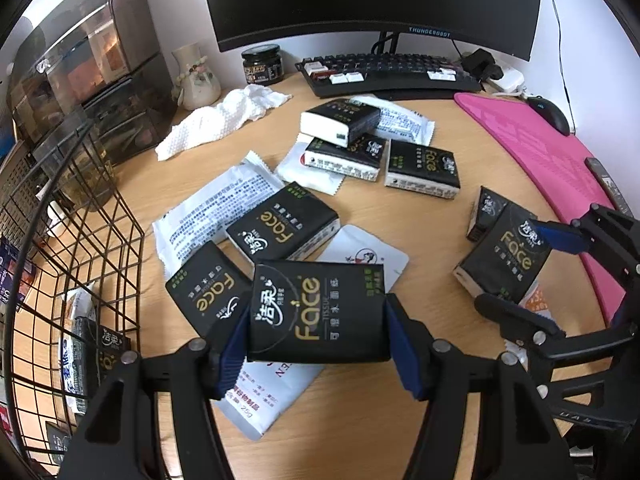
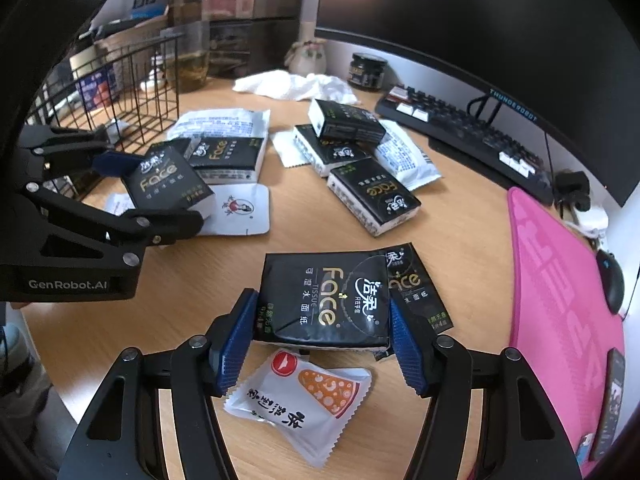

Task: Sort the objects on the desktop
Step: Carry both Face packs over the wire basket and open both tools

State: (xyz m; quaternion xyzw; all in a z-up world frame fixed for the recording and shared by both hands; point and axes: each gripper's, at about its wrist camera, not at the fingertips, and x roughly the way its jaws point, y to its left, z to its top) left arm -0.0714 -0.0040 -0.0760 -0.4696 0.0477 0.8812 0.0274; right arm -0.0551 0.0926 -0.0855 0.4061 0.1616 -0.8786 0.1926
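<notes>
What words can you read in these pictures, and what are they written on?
"Face" and "TISSUE": black tissue pack between the right gripper's fingers.
"Face": black tissue pack between the left gripper's fingers.
"THUNDEROBOT": monitor bezel.
"GenRobot.AI": left gripper's body, seen from the right wrist.
"25g": white packet under the left pack.
Small print on the white packets: too small to read.

Bright, even indoor light, soft shadows, sharp centres, strong fisheye bending with dark corners.
</notes>
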